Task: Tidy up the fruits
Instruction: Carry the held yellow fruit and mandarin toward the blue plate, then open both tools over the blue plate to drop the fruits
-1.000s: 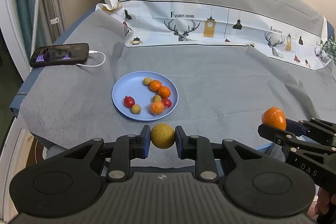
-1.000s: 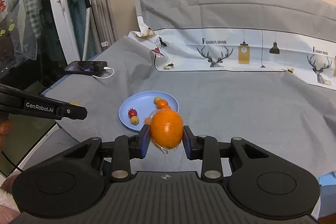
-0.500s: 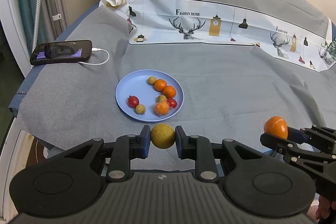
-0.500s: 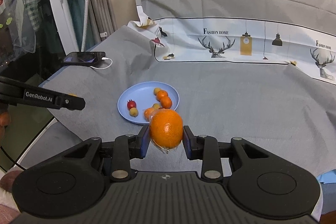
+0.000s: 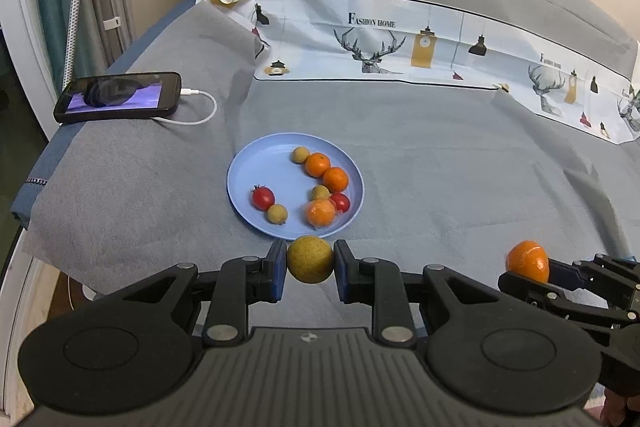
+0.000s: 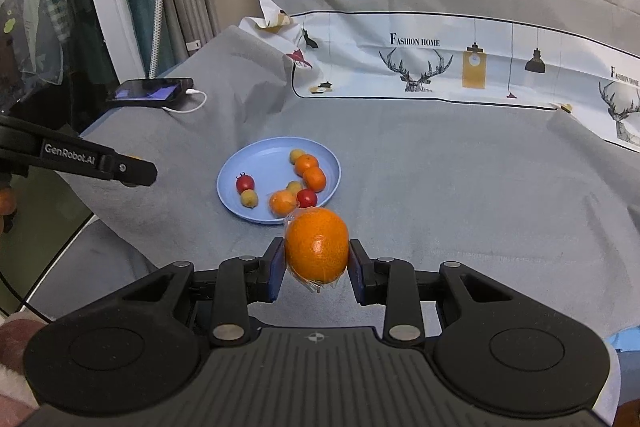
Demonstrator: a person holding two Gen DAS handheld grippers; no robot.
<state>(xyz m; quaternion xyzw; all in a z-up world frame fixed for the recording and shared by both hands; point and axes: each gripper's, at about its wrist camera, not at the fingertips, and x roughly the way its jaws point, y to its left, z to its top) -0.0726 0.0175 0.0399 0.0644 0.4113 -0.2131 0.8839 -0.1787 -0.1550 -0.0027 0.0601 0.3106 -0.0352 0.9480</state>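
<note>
A blue plate [image 5: 248,167] lies on the grey cloth and holds several small fruits: oranges, red tomatoes and yellow-brown round fruits. It also shows in the right wrist view [image 6: 256,163]. My left gripper [image 5: 310,269] is shut on a yellow-brown round fruit [image 5: 310,259], held just short of the plate's near rim. My right gripper [image 6: 316,261] is shut on a plastic-wrapped orange [image 6: 317,245], near the plate's near right rim. The orange also shows in the left wrist view [image 5: 527,261], to the right of the plate.
A black phone [image 5: 118,97] with a white cable [image 5: 200,111] lies at the cloth's far left edge. A printed white cloth band [image 5: 420,47] runs along the back. The bed edge drops off at the left and near side.
Both grippers have moved slightly forward toward the plate with their fruits still held. The plate sits a little closer and more central in both views.
</note>
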